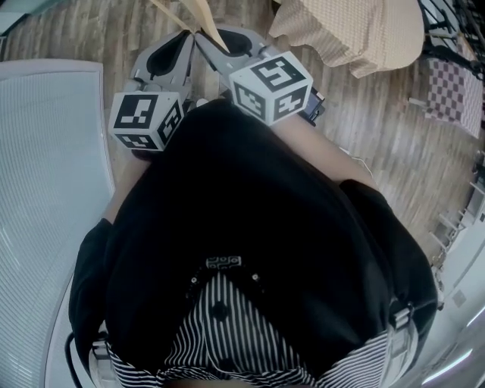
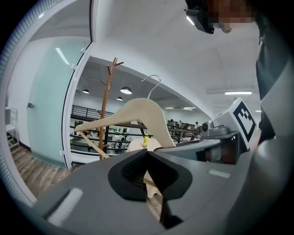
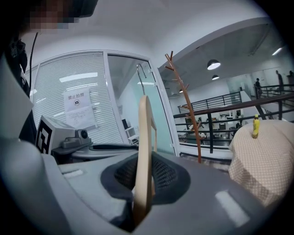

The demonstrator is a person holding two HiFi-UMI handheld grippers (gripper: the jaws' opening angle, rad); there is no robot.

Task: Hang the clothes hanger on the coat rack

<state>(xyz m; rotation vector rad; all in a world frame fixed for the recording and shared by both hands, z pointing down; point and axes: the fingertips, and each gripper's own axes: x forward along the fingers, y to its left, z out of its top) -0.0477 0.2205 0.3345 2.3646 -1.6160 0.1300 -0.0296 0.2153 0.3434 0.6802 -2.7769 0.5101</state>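
Note:
A cream wooden hanger (image 2: 138,112) with a metal hook (image 2: 154,82) is held upright between both grippers, out in front of me. My right gripper (image 3: 143,179) is shut on the hanger (image 3: 144,137), which shows edge-on between its pads. My left gripper (image 2: 148,158) is closed, with the hanger's thin lower bar running into its narrow gap. In the head view the left gripper (image 1: 189,38) and right gripper (image 1: 204,39) meet at the hanger (image 1: 204,19) above a wood floor. The brown branched coat rack (image 2: 104,105) stands farther ahead, apart from the hanger, and also shows as the coat rack (image 3: 186,105).
A table under a cream cloth (image 3: 262,160) stands to the right with a small yellow figure (image 3: 255,126) on it. A glass partition with blinds (image 3: 82,105) is on the left, and a white ribbed panel (image 1: 45,151) lies beside me. A dark railing (image 3: 220,108) runs behind the rack.

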